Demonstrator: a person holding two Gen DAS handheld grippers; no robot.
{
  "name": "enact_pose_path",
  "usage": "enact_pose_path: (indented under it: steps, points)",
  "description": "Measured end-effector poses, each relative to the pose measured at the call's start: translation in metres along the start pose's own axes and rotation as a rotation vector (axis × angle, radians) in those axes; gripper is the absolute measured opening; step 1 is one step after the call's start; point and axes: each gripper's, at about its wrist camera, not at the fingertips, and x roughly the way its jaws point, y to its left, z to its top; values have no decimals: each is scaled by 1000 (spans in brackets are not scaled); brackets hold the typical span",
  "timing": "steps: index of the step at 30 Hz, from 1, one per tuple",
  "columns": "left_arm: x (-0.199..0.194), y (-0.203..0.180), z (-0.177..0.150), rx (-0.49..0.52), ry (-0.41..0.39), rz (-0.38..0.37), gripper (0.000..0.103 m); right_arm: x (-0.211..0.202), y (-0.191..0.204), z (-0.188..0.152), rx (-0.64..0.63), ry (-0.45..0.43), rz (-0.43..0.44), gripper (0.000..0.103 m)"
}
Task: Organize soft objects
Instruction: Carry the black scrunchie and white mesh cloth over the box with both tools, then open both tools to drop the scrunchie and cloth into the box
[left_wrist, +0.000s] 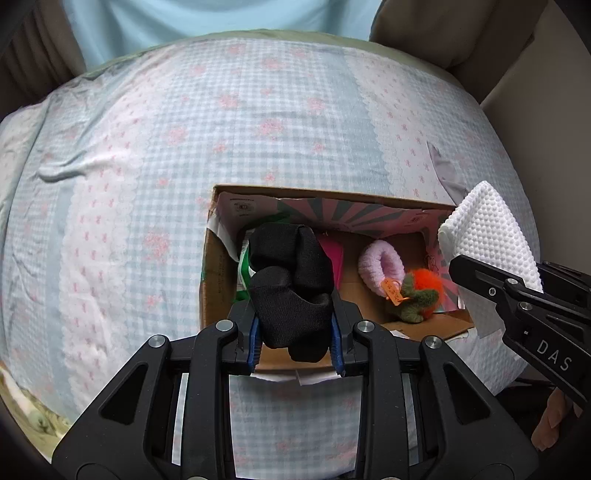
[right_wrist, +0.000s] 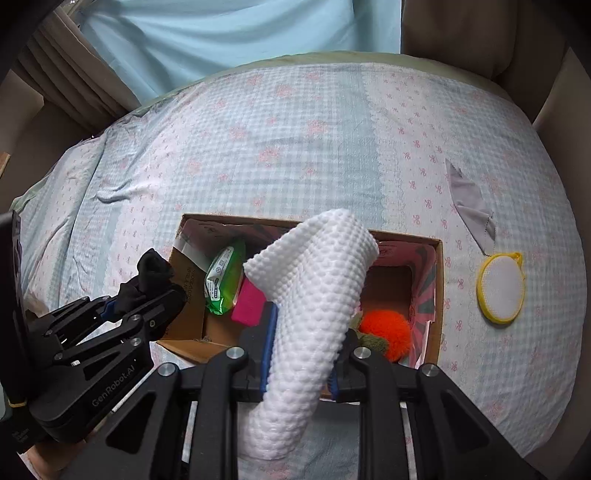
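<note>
1. Left gripper (left_wrist: 297, 332): one unit, jaws clamped on one bunched black sock (left_wrist: 291, 288), held above the left end of the box.
2. Right gripper (right_wrist: 301, 354): one unit, jaws closed on one white dimpled cloth (right_wrist: 317, 295), which stands up over the middle of the box.
3. Cardboard box (right_wrist: 439, 295): one, open-topped, resting on the checked bed sheet (right_wrist: 258, 147).
4. Box contents, counted: one green wipes packet (right_wrist: 223, 280), one pink block (right_wrist: 248, 304), one lilac fluffy ring (left_wrist: 380, 264), one orange-and-green plush toy (left_wrist: 421, 291) bearing one orange tag (left_wrist: 392, 292).
5. Outside the box, on the sheet to its right: one grey cloth piece (right_wrist: 469, 206) and one yellow-rimmed round pad (right_wrist: 500, 288), just apart from each other.
</note>
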Motion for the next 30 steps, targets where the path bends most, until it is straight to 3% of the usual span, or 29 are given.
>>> enact_pose_path:
  steps: [6,14,16,17,18,19,20,24,30]
  points:
    - [36,5,-2,31,78,-17,26,38,-7,1,55,83,28,21]
    - [69,-1,7,107,124,-20,25,68,-18,19,109,145,58,21]
    - [74,-3,12,127,129,-21,27,80,-21,24,135,189,76,27]
    - [76,-5,13,142,131,-24,40,86,-23,25,148,204,77,51]
    - [80,-6,15,159,134,-34,78,90,-26,26,161,215,78,87]
    - [83,-8,16,174,141,-47,98,93,-29,26,174,220,83,101]
    - [86,-10,17,188,154,-53,103,95,-33,26,188,218,88,103]
    - [89,-14,13,227,142,-55,103,98,-44,24,210,224,67,103]
    - [96,-6,5,193,179,-58,103,94,-47,17,183,215,39,103]
